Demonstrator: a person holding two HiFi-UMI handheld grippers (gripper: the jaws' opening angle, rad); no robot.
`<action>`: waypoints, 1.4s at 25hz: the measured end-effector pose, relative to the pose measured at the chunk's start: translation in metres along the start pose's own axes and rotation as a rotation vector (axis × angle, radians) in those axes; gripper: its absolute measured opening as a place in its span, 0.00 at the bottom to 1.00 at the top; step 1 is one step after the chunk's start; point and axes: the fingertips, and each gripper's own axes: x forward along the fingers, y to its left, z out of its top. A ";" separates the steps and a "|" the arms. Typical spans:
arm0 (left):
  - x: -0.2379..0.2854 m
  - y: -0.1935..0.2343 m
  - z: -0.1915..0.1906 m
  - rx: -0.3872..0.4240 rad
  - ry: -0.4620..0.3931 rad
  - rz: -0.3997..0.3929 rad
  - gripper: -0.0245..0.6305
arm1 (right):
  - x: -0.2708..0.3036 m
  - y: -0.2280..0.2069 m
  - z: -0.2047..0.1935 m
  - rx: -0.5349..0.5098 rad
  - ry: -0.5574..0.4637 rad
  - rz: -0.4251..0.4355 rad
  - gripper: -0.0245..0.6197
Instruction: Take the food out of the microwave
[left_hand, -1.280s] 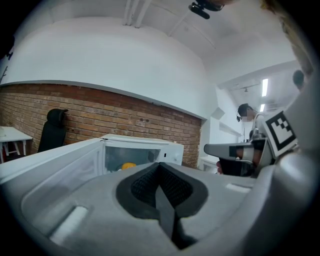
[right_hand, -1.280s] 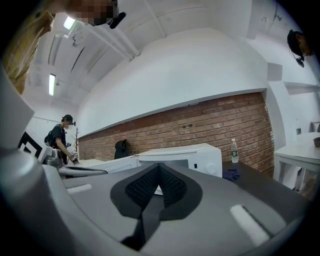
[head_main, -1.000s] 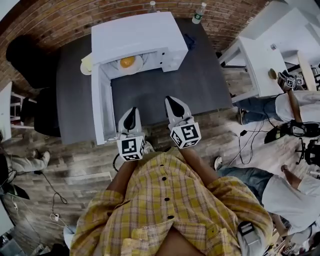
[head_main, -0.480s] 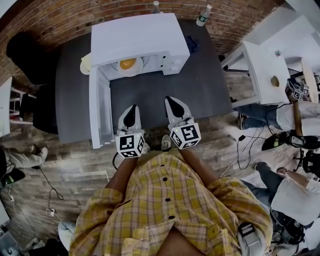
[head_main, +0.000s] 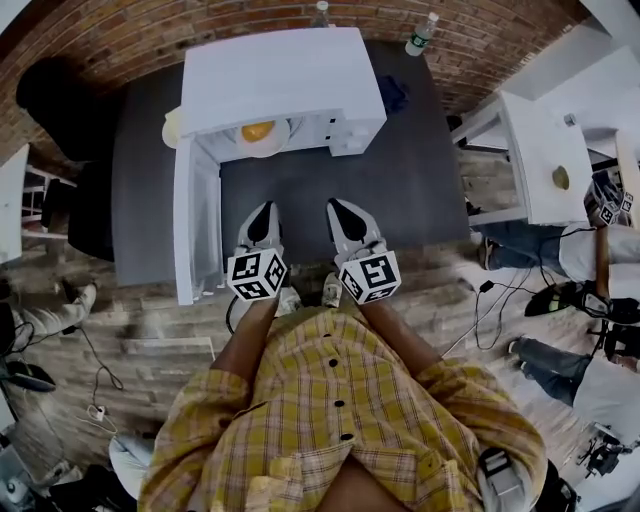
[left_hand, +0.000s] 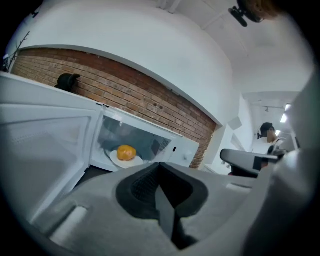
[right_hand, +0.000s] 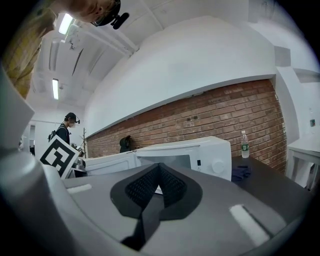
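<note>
A white microwave (head_main: 280, 80) stands on the dark table (head_main: 400, 170) with its door (head_main: 197, 225) swung out to the left. Inside lies an orange food item (head_main: 258, 131) on a white plate (head_main: 270, 143). In the left gripper view the food (left_hand: 126, 152) shows in the lit cavity beyond the door (left_hand: 45, 150). My left gripper (head_main: 262, 222) is shut and empty, just right of the door's edge. My right gripper (head_main: 340, 215) is shut and empty beside it, in front of the microwave. In the right gripper view the microwave (right_hand: 200, 152) stands ahead of the right gripper (right_hand: 159, 172).
Two water bottles (head_main: 422, 35) (head_main: 319, 12) stand at the table's back edge, and a dark cloth (head_main: 393, 95) lies right of the microwave. A white table (head_main: 545, 150) and other people (head_main: 600, 230) are at the right. A black chair (head_main: 60, 100) is at the left.
Both grippers have moved forward over the table's front edge toward the microwave, the left one farther. The left gripper's marker cube has rolled.
</note>
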 end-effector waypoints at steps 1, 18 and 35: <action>0.004 0.003 -0.002 -0.019 0.005 0.001 0.04 | 0.001 -0.001 -0.002 0.001 0.002 0.005 0.03; 0.076 0.059 -0.047 -0.755 -0.015 -0.050 0.05 | 0.011 -0.018 -0.011 0.008 0.038 0.014 0.03; 0.121 0.106 -0.062 -1.180 -0.223 -0.046 0.20 | 0.018 -0.029 -0.025 0.021 0.079 0.004 0.03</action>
